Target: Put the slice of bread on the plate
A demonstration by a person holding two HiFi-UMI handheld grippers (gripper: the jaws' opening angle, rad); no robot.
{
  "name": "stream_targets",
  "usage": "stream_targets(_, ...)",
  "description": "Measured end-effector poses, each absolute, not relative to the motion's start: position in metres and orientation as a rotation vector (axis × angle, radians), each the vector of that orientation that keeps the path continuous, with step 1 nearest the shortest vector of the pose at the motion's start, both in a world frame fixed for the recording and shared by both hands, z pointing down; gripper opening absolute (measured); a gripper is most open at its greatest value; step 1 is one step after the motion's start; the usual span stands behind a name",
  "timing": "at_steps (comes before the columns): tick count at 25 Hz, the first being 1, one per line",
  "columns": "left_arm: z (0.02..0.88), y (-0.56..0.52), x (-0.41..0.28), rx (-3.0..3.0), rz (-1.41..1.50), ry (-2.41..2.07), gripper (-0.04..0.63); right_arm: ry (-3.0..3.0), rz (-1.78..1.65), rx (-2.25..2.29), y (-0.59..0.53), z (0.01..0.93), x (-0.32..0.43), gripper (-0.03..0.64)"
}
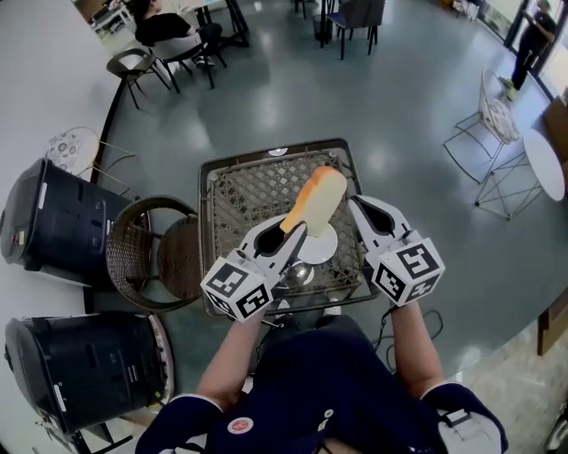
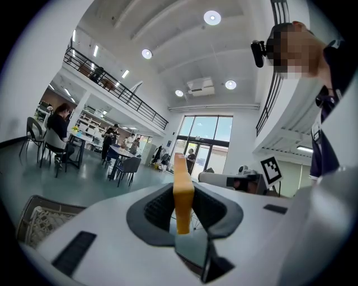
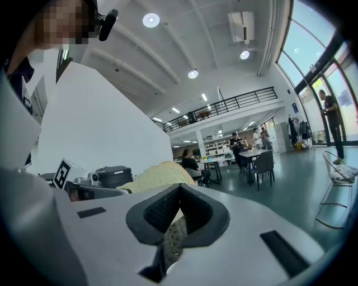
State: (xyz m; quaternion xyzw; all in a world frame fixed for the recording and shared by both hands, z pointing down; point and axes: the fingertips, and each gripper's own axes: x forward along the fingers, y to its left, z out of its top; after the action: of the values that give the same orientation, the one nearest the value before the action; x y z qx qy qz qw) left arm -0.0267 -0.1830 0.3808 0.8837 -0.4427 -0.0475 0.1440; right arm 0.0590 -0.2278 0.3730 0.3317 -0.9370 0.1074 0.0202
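Observation:
The slice of bread, tan-crusted and pale on its face, is held up at a slant in my left gripper, which is shut on its lower end. In the left gripper view the bread stands edge-on between the dark pads. Just under it a white plate lies on the mesh table. My right gripper hovers right of the bread, jaws together and holding nothing. From the right gripper view the bread shows just beyond the closed jaws.
A wicker chair stands left of the table. Two black bins sit further left. A white wire chair and a round white table are at the right. A person sits at the far tables.

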Motion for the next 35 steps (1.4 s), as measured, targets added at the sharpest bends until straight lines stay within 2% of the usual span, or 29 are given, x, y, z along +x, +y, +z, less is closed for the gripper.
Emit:
stream_targets(20, 0.403, -0.184, -0.058, 2.548, -0.131, -1.122, 0.093, -2.817, 0.329, 1.197, -0.220, 0.376, 0.039, 0.008)
stream_targets(35, 0.526, -0.197, -0.050, 2.361, 0.014, -1.066, 0.094, -2.702, 0.477, 1.133, -0.220, 0.451, 0.048, 0.008)
